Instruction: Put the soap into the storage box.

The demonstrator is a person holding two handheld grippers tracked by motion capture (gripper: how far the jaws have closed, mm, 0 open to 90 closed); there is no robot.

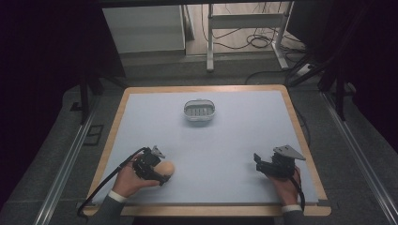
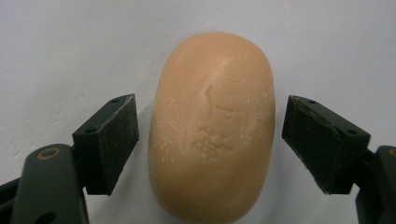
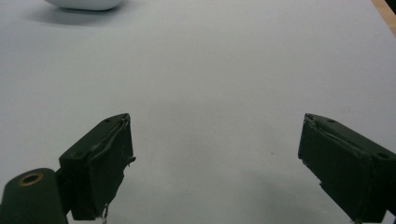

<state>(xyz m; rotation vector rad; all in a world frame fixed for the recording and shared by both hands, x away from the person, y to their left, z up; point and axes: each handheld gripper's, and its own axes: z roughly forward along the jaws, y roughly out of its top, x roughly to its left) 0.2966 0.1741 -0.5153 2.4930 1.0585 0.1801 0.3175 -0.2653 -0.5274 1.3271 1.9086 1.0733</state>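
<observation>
While the left gripper (image 2: 210,140) is straddling the bar of soap (image 2: 212,126), its jaws are standing apart, one pad on each long side with a thin gap showing on both, so nothing is being squeezed yet. Judging by that framing, the person is lining up a pinch across the soap's narrow width, which looks like the surest way to take a rounded, slippery bar. In the high view the left gripper (image 1: 162,174) is sitting just on the near-left side of the soap (image 1: 167,168), which is lying flat on the pale table (image 1: 234,140) close to its near edge. Characters are pressed into the soap's top face, but they are too worn and shallow to read, and white flecks are dusting its surface. Well beyond the soap, toward the far middle of the table, a grey soap dish (image 1: 199,112) with a slotted floor is waiting empty, probably as the destination. Far to the right of the soap, the right gripper (image 1: 259,160) is resting low with its jaws spread wide over bare table, seemingly parked out of the way.
</observation>
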